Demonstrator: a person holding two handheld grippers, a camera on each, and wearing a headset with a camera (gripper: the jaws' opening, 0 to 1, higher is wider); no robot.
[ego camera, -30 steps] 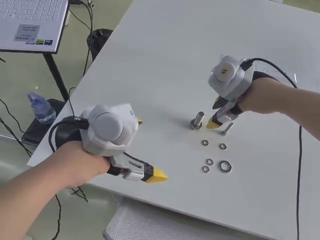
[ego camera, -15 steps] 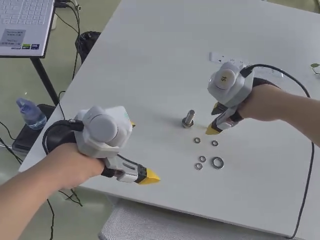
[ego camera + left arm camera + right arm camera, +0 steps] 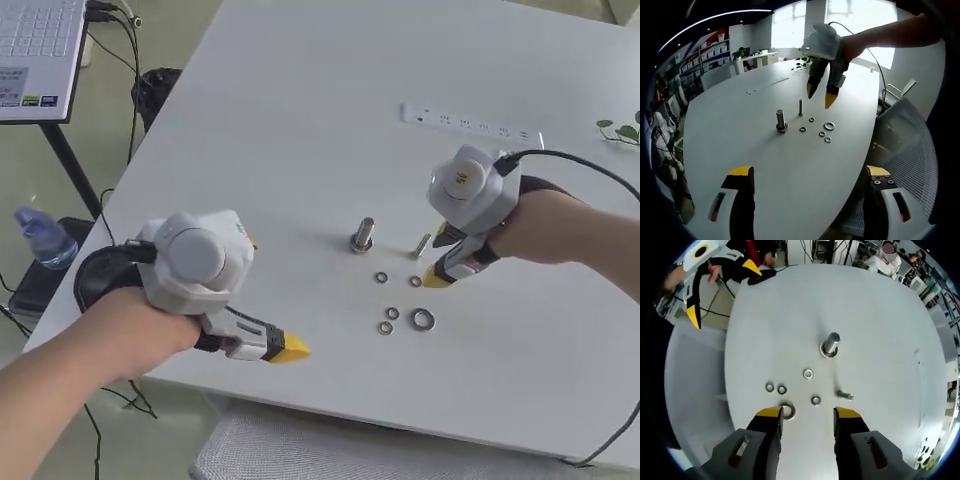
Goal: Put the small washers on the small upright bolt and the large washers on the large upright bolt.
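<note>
The large bolt (image 3: 363, 235) (image 3: 781, 120) (image 3: 829, 344) stands upright on the white table (image 3: 300, 130). The thin small bolt (image 3: 421, 244) (image 3: 800, 107) (image 3: 844, 395) stands just right of it. Several small washers (image 3: 381, 277) (image 3: 802, 129) (image 3: 808, 373) and one large washer (image 3: 423, 320) (image 3: 829, 125) (image 3: 786, 410) lie flat in front of the bolts. My right gripper (image 3: 437, 278) (image 3: 807, 412) (image 3: 821, 95) hangs open and empty just above the washers, its left jaw tip by the large washer. My left gripper (image 3: 285, 347) (image 3: 809, 172) (image 3: 722, 290) is open near the table's front edge.
A white power strip (image 3: 470, 125) lies at the back of the table. Off the left edge are a laptop on a stand (image 3: 30, 50), a water bottle (image 3: 40, 235) and cables on the floor. A mesh chair (image 3: 300, 450) sits below the front edge.
The right gripper has drawn back from beside the bolts toward the washers, uncovering the small bolt. The left gripper has hardly moved. The head camera has shifted.
</note>
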